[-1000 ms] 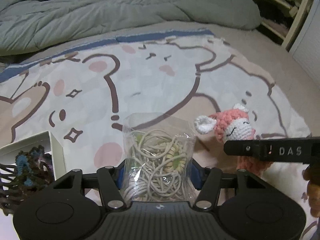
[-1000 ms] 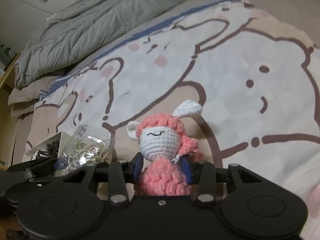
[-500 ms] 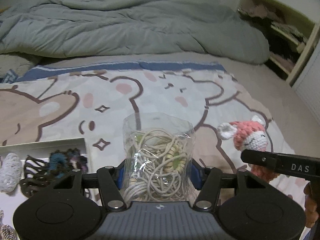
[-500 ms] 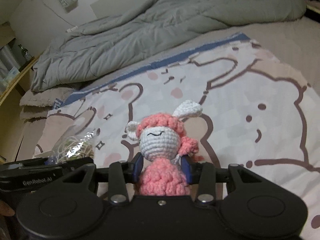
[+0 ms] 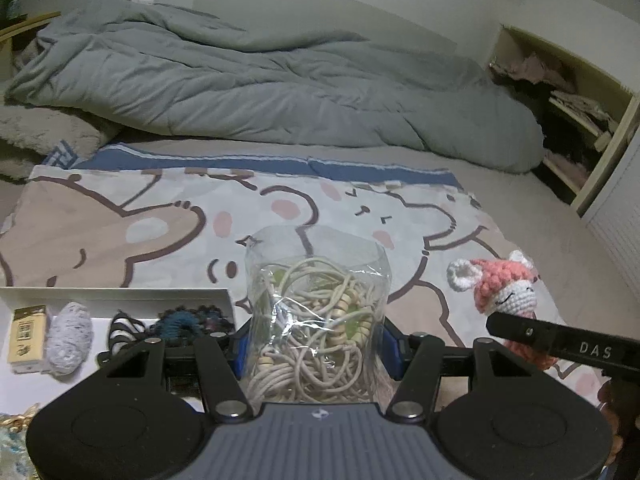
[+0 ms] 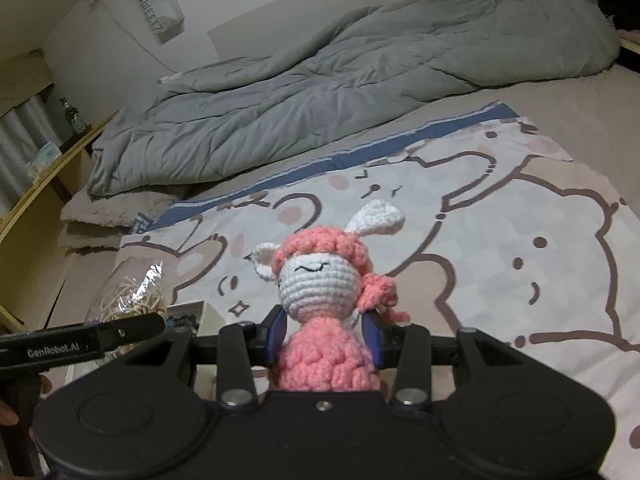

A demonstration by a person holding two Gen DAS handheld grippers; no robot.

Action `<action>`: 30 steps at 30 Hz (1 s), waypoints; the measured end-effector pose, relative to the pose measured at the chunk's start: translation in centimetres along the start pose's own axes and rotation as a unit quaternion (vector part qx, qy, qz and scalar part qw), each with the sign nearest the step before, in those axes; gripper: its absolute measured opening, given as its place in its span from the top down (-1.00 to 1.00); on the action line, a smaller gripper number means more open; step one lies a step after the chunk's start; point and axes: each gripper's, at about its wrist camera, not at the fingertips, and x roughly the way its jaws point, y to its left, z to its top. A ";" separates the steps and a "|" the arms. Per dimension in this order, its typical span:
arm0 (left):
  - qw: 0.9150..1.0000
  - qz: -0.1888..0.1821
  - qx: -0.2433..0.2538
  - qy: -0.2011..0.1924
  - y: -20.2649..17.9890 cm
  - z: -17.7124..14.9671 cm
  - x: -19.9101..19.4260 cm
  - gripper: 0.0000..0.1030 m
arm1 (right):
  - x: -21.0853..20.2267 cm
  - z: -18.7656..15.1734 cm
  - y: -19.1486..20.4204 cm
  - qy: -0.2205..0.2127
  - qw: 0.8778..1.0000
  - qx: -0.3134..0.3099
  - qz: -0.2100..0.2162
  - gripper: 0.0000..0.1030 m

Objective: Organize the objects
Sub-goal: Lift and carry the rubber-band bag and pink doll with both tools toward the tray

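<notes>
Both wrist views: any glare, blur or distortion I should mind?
Left wrist: dim room light, fisheye bending, glints on the clear bag but its cords readable. Right wrist: crochet doll sharp, the bag's plastic flares white, edges dark.

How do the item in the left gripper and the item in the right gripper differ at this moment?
The bag of cords in the left gripper is clear crinkled plastic with its beige contents showing through; the crochet doll in the right gripper is opaque pink and white yarn. The bag is a loose tangle with no set shape; the doll is a figure with face and ears, held upright. Both are clamped between blue-padded fingers above the bear-print blanket.
</notes>
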 end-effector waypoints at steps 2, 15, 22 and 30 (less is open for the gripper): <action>1.000 0.002 -0.005 -0.004 0.9 -0.1 -0.7 -0.15 | 0.1 -0.2 0.9 0.000 1.000 -0.004 0.005 0.18; 0.998 0.030 -0.044 -0.012 7.6 -1.8 -4.4 -0.15 | 2.0 -2.5 7.8 0.028 0.998 -0.023 0.059 0.18; 0.997 0.045 -0.061 -0.008 11.0 -3.4 -5.8 -0.15 | 3.0 -3.9 11.0 0.042 0.994 -0.039 0.088 0.18; 0.996 0.045 -0.079 0.014 13.3 -5.0 -5.8 -0.15 | 4.3 -5.7 14.0 0.075 0.989 -0.054 0.120 0.18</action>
